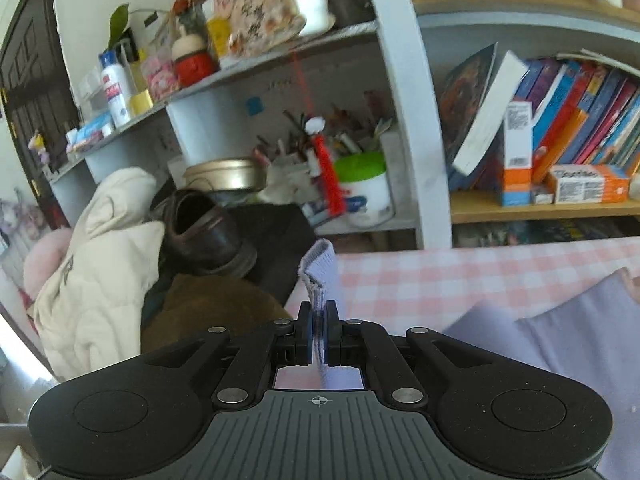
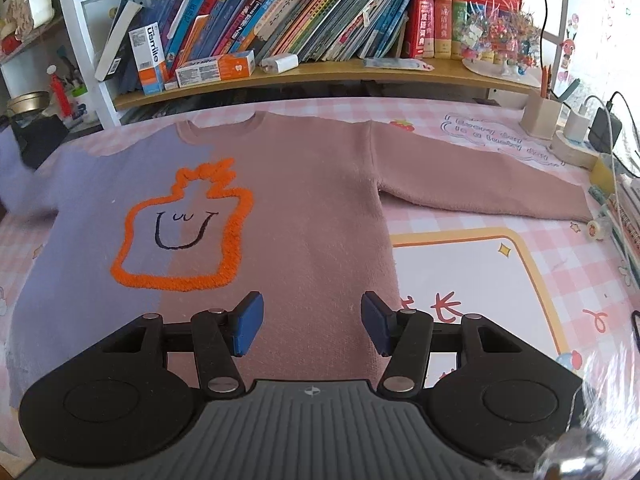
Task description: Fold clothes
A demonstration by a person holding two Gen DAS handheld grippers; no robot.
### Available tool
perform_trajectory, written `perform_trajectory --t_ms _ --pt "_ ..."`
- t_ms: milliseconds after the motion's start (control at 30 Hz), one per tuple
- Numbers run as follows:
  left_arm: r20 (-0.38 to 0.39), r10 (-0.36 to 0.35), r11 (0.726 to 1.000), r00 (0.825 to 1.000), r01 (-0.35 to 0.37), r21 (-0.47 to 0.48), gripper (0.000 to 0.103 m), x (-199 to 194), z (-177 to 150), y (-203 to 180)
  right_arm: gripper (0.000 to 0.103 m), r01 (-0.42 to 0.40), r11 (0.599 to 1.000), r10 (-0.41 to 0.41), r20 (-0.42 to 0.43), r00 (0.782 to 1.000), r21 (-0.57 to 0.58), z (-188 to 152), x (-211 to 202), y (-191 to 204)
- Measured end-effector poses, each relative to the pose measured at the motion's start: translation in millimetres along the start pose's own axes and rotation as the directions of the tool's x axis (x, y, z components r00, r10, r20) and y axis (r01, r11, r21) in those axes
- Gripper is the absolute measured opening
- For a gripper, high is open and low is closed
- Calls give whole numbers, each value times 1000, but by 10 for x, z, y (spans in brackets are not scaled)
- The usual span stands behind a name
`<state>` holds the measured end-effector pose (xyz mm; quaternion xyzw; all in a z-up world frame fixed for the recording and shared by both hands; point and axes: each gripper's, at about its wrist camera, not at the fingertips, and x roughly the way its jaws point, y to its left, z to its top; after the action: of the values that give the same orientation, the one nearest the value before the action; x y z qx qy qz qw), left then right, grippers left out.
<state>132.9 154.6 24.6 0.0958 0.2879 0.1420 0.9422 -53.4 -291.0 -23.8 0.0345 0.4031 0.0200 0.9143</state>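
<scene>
A sweater (image 2: pixel 304 208), half lavender and half dusty pink with an orange outlined smiling face, lies flat face up on the pink checked tablecloth (image 2: pixel 520 280). Its pink sleeve (image 2: pixel 480 180) stretches out to the right. My right gripper (image 2: pixel 312 320) is open and empty, just above the pink lower body of the sweater. My left gripper (image 1: pixel 319 332) is shut on the ribbed cuff of the lavender sleeve (image 1: pixel 318 276), lifted above the table's left end. More lavender fabric (image 1: pixel 560 336) lies to its right.
A bookshelf with books (image 2: pixel 320 12) runs along the back of the table. A pen cup, charger and cables (image 2: pixel 576 120) stand at the far right. A cream jacket (image 1: pixel 96 272), a brown shoe (image 1: pixel 208 232) and cluttered shelves (image 1: pixel 280 160) lie left of the table.
</scene>
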Motion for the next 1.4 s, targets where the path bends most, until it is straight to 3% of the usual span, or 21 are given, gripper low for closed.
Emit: perform_trajectory --t_ms 33,133,300,400,467,567,700,833,900,1100,1267,1300,1333,1400 --pt "-8 5 1000 1000 -5 -3 11 23 -13 21 52 6 1000 -6 1 1000 1 1 -10 7" --pt "-30 19 1000 999 -19 -13 13 56 -51 75 52 21 1000 -21 -1 1000 5 -4 -27 -3" --pt "-34 34 999 999 -35 -36 28 -165 -164 199 52 30 1000 -30 -6 1000 -7 -26 -71 -58" --pt "-32 36 998 999 -38 -55 30 -356 -254 261 52 32 999 -32 -12 999 -20 -56 -103 -129" --pt "-36 16 997 999 -18 -71 33 -539 -345 251 52 36 999 -36 -20 999 -27 -93 -117 -197" --pt "-57 -75 993 996 69 -99 40 -837 -540 146 52 37 999 -38 -38 999 -36 -163 -127 -316" --pt "-114 -247 959 962 225 -174 53 -1209 -897 -119 52 20 999 -23 -73 997 -37 -256 -113 -445" --pt "-187 -402 906 896 360 -223 65 -1439 -1192 -513 52 -25 999 23 -106 994 -20 -323 -100 -519" --pt "-217 -428 897 877 383 -220 65 -1492 -1282 -680 51 -46 999 44 -120 992 -15 -342 -86 -534" --pt "-277 -407 908 870 351 -230 63 -1447 -1425 -854 43 -86 996 82 -148 986 -20 -412 -53 -527" --pt "-290 -426 892 857 344 -294 59 -1397 -1495 -821 28 -106 993 99 -160 982 -41 -451 -41 -464" --pt "-289 -428 890 856 345 -298 51 -1397 -1496 -818 24 -115 993 107 -162 981 -40 -451 -39 -464" --pt "-292 -436 888 851 354 -294 36 -1390 -1488 -824 14 -124 992 116 -163 980 -38 -450 -37 -464" --pt "-305 -449 885 840 373 -278 14 -1381 -1473 -853 10 -142 989 134 -165 977 -40 -443 -34 -462"
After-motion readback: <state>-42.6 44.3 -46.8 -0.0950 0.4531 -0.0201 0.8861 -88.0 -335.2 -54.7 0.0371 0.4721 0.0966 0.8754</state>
